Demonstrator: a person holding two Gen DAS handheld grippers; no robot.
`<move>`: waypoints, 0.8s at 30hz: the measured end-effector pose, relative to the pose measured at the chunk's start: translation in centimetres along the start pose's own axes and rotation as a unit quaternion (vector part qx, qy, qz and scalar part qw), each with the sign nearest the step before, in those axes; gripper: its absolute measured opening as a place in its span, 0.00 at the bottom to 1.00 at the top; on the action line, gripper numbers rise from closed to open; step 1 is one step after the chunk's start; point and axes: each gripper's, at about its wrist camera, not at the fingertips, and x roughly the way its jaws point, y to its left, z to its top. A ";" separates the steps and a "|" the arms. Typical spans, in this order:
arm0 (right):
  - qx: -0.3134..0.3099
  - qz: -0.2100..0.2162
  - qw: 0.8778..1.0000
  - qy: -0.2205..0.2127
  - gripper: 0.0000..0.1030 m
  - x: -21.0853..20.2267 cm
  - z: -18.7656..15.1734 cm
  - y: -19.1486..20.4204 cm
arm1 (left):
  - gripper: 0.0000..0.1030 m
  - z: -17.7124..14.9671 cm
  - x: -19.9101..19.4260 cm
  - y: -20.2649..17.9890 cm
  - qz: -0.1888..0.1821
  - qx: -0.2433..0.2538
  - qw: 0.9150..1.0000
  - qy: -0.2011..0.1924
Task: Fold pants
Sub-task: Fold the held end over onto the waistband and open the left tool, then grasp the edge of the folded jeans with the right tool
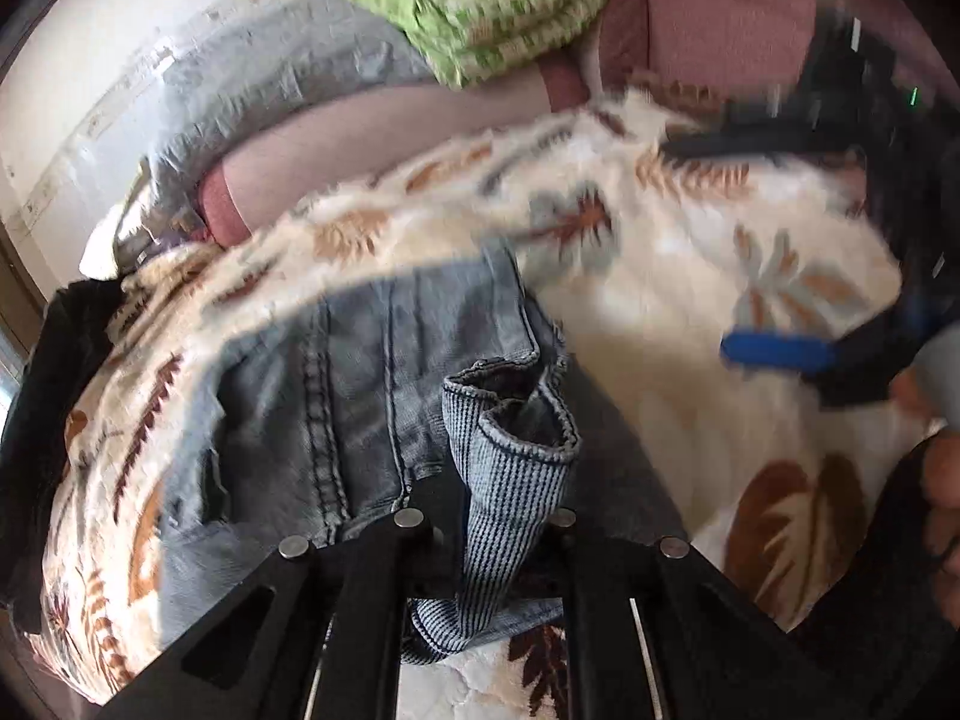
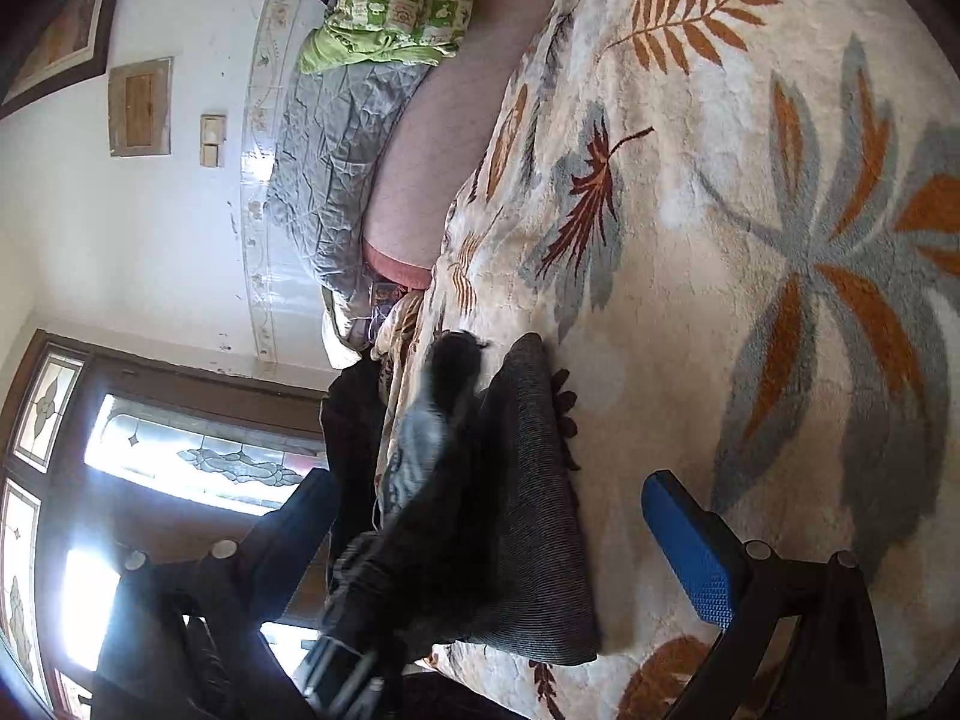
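On a bed spread with a leaf-print blanket [image 1: 660, 312], I am part-way through folding a pair of blue jeans [image 1: 360, 372].

In the left wrist view, the jeans lie across the blanket from about 9 o'clock to the centre. My left gripper [image 1: 486, 516] has its jaws drawn narrow on a ribbed hem [image 1: 510, 468] of the jeans, which stands pinched up between them at 6 o'clock. I read that hold as carrying one end of the garment over the rest, so that the fold can be laid down flat. At 3 o'clock my right gripper [image 1: 774, 354] shows by one blue pad, held off to the side over bare blanket.

In the right wrist view, the right gripper [image 2: 510, 534] has its jaws wide, blue pads at 7 and 5 o'clock, with dark denim [image 2: 516, 510] lying between them but not squeezed. I judge it is waiting there, ready to pin or smooth the cloth. A folded green quilt [image 2: 396, 0] sits at 12 o'clock, well apart from the work.
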 end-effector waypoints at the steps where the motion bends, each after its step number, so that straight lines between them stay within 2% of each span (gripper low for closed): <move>1: 0.000 -0.001 1.000 -0.001 1.00 0.0 0.0 0.0 | 0.14 -0.6 0.1 -0.9 0.020 0.025 0.999 -0.017; 2: 0.000 -0.001 1.000 -0.002 1.00 -0.1 0.0 0.0 | 0.16 -1.0 -0.5 -1.9 0.038 0.048 0.997 -0.042; 3: 0.001 -0.001 1.000 -0.004 1.00 -0.2 0.0 -0.1 | 0.29 -1.2 -0.9 -2.5 0.036 0.064 0.996 -0.045; 5: 0.004 0.001 1.000 -0.006 1.00 -0.3 0.0 -0.2 | 0.30 -1.1 -1.4 -2.6 0.028 0.065 0.997 -0.043; 8: 0.008 0.004 1.000 -0.006 1.00 -0.3 0.1 -0.3 | 0.30 -0.3 -3.3 -0.6 -0.025 0.013 0.999 -0.039; 10: 0.007 0.005 1.000 -0.005 1.00 -0.3 0.2 -0.4 | 0.31 0.1 -5.3 1.5 -0.059 -0.036 0.996 -0.052; 11: 0.007 0.005 1.000 -0.006 1.00 -0.4 0.2 -0.4 | 0.39 0.2 -6.3 2.5 -0.064 -0.054 0.995 -0.061; 12: 0.008 0.006 1.000 -0.008 1.00 -0.4 0.2 -0.4 | 0.58 0.4 -7.1 3.6 -0.063 -0.071 0.993 -0.070; 13: 0.009 0.006 1.000 -0.009 1.00 -0.5 0.2 -0.4 | 0.67 0.4 -7.7 4.8 -0.051 -0.088 0.991 -0.083; 14: 0.009 0.005 1.000 -0.010 1.00 -0.5 0.2 -0.4 | 0.76 0.4 -8.1 5.9 -0.024 -0.106 0.990 -0.093; 15: 0.007 0.003 1.000 -0.010 1.00 -0.5 0.2 -0.3 | 0.77 0.3 -8.1 7.0 0.007 -0.118 0.989 -0.093; 18: -0.004 -0.011 1.000 -0.012 1.00 -0.4 0.0 0.0 | 0.77 -0.1 -5.9 10.2 0.068 -0.149 0.985 -0.053; 21: -0.022 -0.032 0.999 -0.016 1.00 -0.3 -0.2 0.5 | 0.77 -1.3 -2.7 12.7 0.067 -0.191 0.979 -0.003; 22: -0.030 -0.041 0.999 -0.017 1.00 -0.2 -0.3 0.7 | 0.77 -1.6 -1.5 12.8 0.064 -0.193 0.979 0.020; 24: -0.054 -0.070 0.996 -0.021 1.00 0.0 -0.7 1.4 | 0.77 -2.5 0.0 12.5 0.052 -0.193 0.979 0.037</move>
